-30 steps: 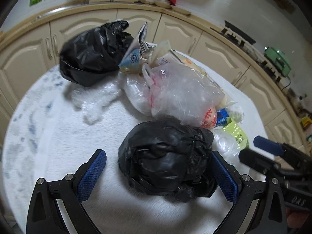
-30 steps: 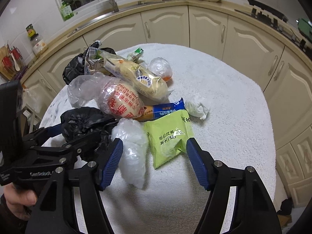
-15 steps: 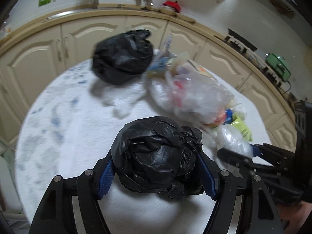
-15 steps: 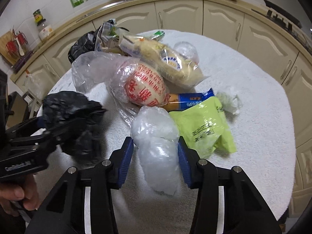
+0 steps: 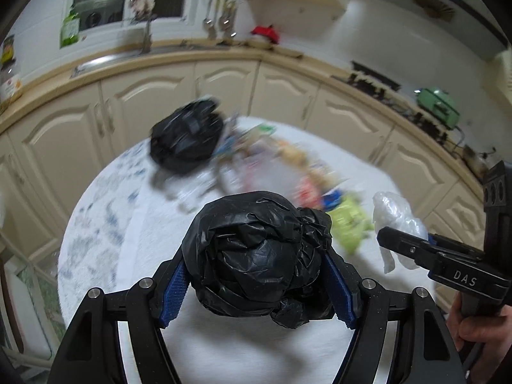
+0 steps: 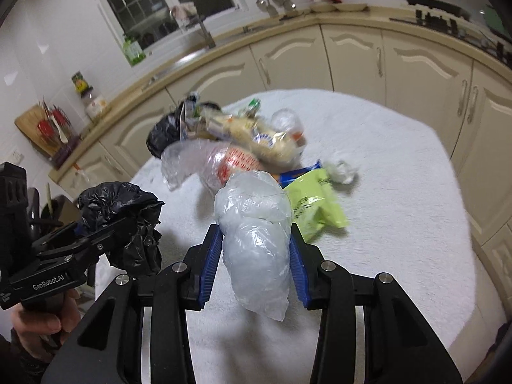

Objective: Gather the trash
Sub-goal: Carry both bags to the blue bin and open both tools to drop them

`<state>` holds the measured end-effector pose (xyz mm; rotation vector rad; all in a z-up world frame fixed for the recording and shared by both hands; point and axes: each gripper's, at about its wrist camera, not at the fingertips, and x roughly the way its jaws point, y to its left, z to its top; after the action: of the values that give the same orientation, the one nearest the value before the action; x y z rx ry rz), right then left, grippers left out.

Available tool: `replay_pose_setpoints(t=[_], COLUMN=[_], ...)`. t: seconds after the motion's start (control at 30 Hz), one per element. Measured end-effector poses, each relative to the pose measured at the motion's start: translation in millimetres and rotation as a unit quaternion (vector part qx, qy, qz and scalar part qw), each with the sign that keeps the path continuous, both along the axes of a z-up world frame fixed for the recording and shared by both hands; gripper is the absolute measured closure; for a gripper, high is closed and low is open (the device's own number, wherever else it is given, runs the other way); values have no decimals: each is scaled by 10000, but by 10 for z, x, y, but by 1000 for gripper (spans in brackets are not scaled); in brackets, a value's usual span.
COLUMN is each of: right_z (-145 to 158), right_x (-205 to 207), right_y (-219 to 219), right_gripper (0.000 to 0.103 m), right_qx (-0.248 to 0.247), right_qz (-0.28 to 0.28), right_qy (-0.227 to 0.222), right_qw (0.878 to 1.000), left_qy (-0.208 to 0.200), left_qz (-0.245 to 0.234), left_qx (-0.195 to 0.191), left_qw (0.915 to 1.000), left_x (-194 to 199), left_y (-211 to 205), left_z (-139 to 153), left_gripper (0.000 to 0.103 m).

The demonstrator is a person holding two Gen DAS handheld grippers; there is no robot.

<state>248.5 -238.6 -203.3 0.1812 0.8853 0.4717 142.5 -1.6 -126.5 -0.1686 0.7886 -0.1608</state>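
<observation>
Between your left claw (image 5: pixel 256 283) pads sits a crumpled black bag (image 5: pixel 259 252); your right claw (image 6: pixel 254 264) pinches a clear plastic bag (image 6: pixel 256 240), both lifted above the bench (image 6: pixel 400 192). Keep both grips firm; more trash lies ahead.

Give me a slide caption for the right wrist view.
Right claw grips a clear plastic bag above the table; left claw holds a black bag.

Bare white tabletop (image 6: pixel 400 198) right of the green packet (image 6: pixel 315 198); trash heap (image 6: pixel 243 140) crowding its far-left side.
</observation>
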Motion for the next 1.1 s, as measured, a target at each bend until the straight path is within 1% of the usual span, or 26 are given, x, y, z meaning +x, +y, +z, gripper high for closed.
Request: replay_pose_setpoints(t=[0.1,0.23,0.27,0.33,0.43,0.57,0.63,0.7,0.73,0.8,0.9,0.97,1.0,1.03,1.07,1.1], right_z=[153,341,369,418,376,183,28,-107,-188,-358,-627,-798,-893,-975,-1036,-1116], right_x=[-96,-219,-263,-324,-397,-459,-475,-471,-469,-462,-363,-289,-242,-232,-199,-151], right_y=[-250,-744,-903,-1226,-1687,-2272,-2555,-2757,-2870,-3077,-3337,-3491,-3565,-3666,-3712,-3772], right_gripper=[62,62,62,62,62,62,62,62,62,62,62,62,62,62,62,62], right_qx=[57,50,51,15,-124,-352,-333,-348,-309,-231,-111,5,72,125,175,229], right_qz=[-231,-720,-878,-1236,-1752,-2381,-2645,-2835,-2930,-3090,-3273,-3365,-3422,-3457,-3487,-3529], right_qy=[-178,-407,-448,-486,-418,-160,19,178,263,422,681,850,953,998,1045,1116], right_qw=[9996,9966,9951,9911,9836,9705,9638,9582,9553,9498,9424,9378,9348,9329,9312,9287], left_qy=[-218,-474,-518,-600,-642,-376,-190,-35,72,312,636,800,951,1091,1211,1313], left_qz=[-265,-749,-841,-1128,-1657,-2269,-2539,-2740,-2881,-3028,-3187,-3259,-3300,-3344,-3352,-3359], left_qx=[47,50,57,39,51,-13,-68,-20,-3,34,146,319,417,515,621,701], left_qw=[9994,9961,9951,9918,9841,9732,9670,9617,9576,9525,9456,9415,9382,9347,9323,9301], left_x=[-33,-8,17,64,156,329,392,471,498,611,818,961,1110,1170,1350,1408], left_y=[-237,-655,-732,-986,-1482,-2103,-2413,-2652,-2829,-3059,-3385,-3603,-3712,-3830,-3962,-4064], left_z=[211,442,453,520,530,367,258,139,62,-85,-305,-455,-577,-683,-768,-858], left_gripper=[33,33,33,33,33,33,33,33,33,33,33,33,33,33,33,33])
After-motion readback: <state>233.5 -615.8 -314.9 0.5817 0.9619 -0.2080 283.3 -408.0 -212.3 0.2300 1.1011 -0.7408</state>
